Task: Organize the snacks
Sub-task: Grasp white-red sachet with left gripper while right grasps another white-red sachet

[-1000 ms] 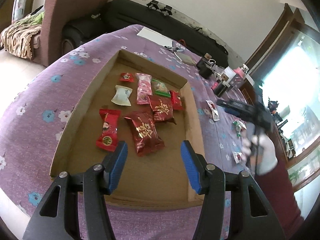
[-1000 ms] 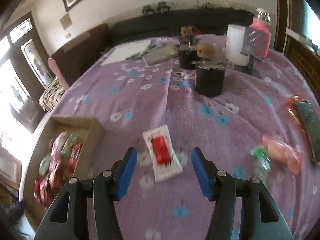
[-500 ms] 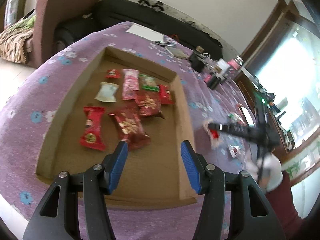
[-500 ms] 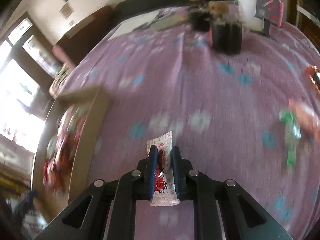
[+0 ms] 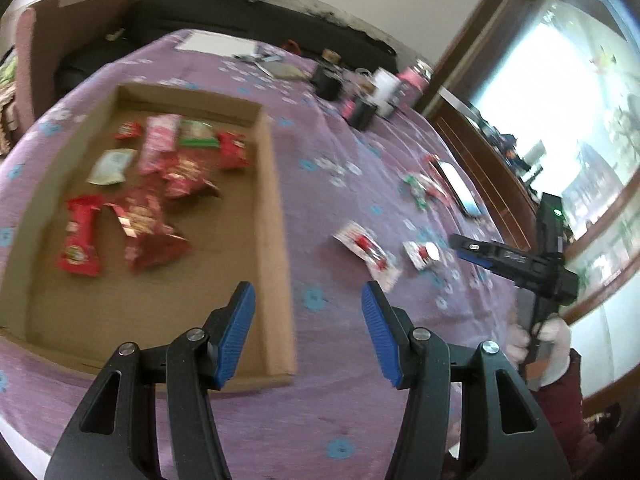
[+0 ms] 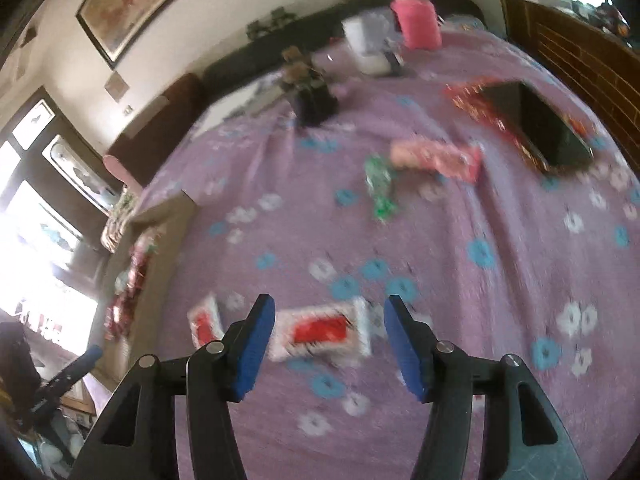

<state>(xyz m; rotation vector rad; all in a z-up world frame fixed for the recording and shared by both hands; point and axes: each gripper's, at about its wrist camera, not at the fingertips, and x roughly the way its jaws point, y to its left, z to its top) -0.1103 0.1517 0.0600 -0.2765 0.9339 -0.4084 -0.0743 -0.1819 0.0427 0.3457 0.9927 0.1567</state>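
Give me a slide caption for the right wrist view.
Right tool opening above a white-and-red snack packet on the purple floral tablecloth.

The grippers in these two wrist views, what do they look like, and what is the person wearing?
Each gripper, left and right, has black angular linkage arms with silver pivot pins and two ribbed blue pads. Seen from the left wrist view, the right gripper's black body carries a small green light. The hand holding it wears a white glove, with a dark red sleeve.
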